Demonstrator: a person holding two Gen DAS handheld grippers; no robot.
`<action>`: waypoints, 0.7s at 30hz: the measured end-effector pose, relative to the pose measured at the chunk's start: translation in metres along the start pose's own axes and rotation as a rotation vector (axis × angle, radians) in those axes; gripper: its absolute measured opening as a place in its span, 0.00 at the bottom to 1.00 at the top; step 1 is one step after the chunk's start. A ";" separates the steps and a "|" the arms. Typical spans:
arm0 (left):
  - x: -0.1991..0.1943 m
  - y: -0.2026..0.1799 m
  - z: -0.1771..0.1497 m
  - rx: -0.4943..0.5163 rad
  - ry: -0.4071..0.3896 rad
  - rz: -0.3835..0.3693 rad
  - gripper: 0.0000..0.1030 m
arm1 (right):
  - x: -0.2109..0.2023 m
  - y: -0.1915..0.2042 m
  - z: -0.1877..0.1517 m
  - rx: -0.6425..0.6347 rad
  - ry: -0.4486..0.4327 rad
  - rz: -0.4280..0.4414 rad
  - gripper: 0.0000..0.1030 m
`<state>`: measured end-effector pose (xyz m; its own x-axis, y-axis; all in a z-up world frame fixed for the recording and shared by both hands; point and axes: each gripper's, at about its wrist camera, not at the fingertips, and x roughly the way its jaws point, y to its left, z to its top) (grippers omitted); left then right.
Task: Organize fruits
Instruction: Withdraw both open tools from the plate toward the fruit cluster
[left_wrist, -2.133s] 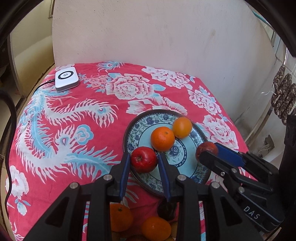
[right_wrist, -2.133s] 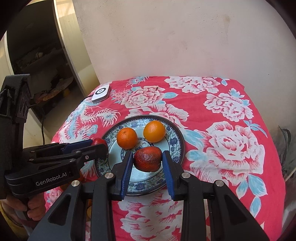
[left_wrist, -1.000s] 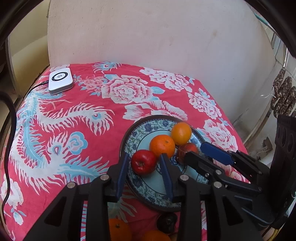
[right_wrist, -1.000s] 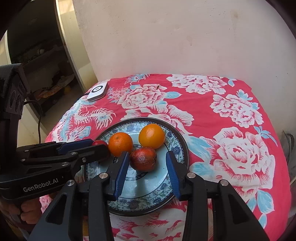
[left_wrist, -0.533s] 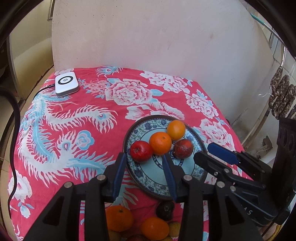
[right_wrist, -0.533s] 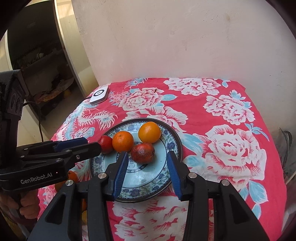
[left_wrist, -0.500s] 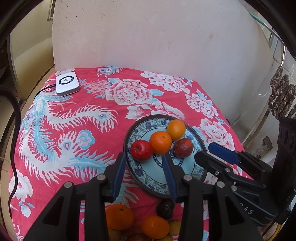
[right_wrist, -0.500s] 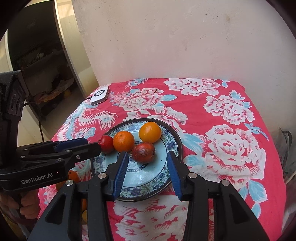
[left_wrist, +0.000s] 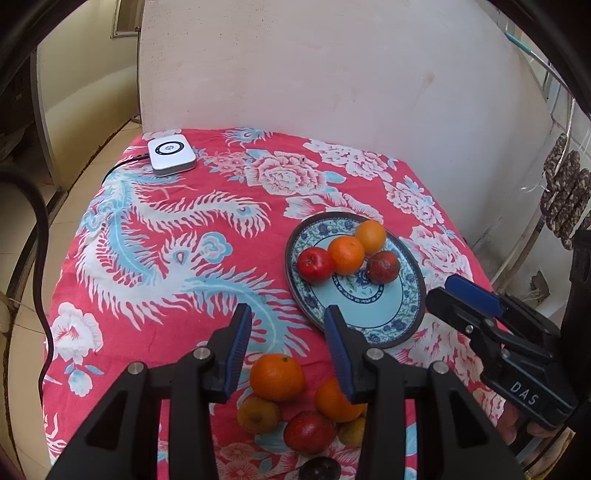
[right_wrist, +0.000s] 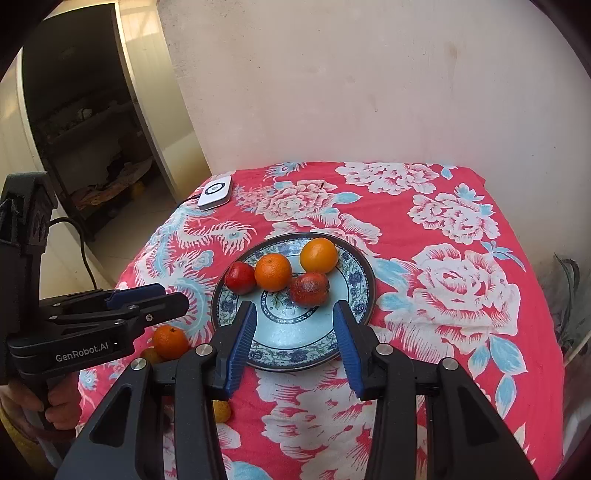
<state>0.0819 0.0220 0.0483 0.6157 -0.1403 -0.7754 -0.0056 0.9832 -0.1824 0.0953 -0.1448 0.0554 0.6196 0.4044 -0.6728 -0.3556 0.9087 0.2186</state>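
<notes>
Above plate (right_wrist: 365, 291), both tongs open (empty)

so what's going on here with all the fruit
A person is sorting fruit onto a patterned plate with a handheld gripper in each hand. Four pieces sit on the plate: a red apple, two oranges and a dark, blotchy red fruit. The left gripper and right gripper are both open and empty, short of the plate. A loose pile of fruit waits on the red floral tablecloth near the front edge.
</notes>
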 end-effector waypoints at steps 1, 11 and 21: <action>-0.001 0.002 -0.002 -0.003 0.001 0.002 0.42 | -0.001 0.001 -0.001 0.001 0.001 0.001 0.43; -0.009 0.013 -0.017 -0.024 0.013 0.011 0.42 | -0.006 0.013 -0.016 -0.008 0.023 0.013 0.43; -0.005 0.011 -0.027 -0.020 0.038 0.002 0.42 | -0.007 0.018 -0.029 -0.008 0.046 0.022 0.43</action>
<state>0.0577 0.0305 0.0338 0.5856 -0.1431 -0.7979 -0.0225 0.9811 -0.1924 0.0641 -0.1339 0.0438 0.5793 0.4185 -0.6995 -0.3740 0.8989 0.2281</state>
